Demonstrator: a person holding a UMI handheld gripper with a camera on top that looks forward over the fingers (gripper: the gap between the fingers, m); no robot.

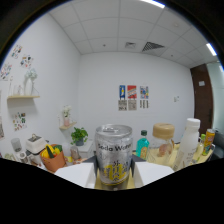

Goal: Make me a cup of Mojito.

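Item 1: a silver soda water can [114, 155], labelled "Soda Water" with a yellow band low on its side, is standing upright in the middle of the gripper view, raised well above the table things behind it. Its top rim is showing, tab end up.

Item 2: the gripper [114, 172] is closing on the can from both sides; 2 white fingers [75, 174] are pressing against its lower flanks, 1 at each side, with dark pads touching the metal. The can is sitting between them and no gap is showing at either side.

Item 3: a blue-green bottle with a dark cap [143, 145] is standing just behind the can, to the right.

Item 4: a clear jar with a tan lid [163, 142] is standing beside that bottle, further right.

Item 5: a white bottle with a white cap [188, 140] is standing right of the jar, and a yellow can [208, 140] is showing beyond it.

Item 6: a small potted green plant [78, 136] is sitting left of the held can, against the wall.

Item 7: an orange container [52, 157] is resting further left, near a white appliance [35, 145].

Item 8: 3 small posters [132, 97] are hanging on the far white wall, above the can.
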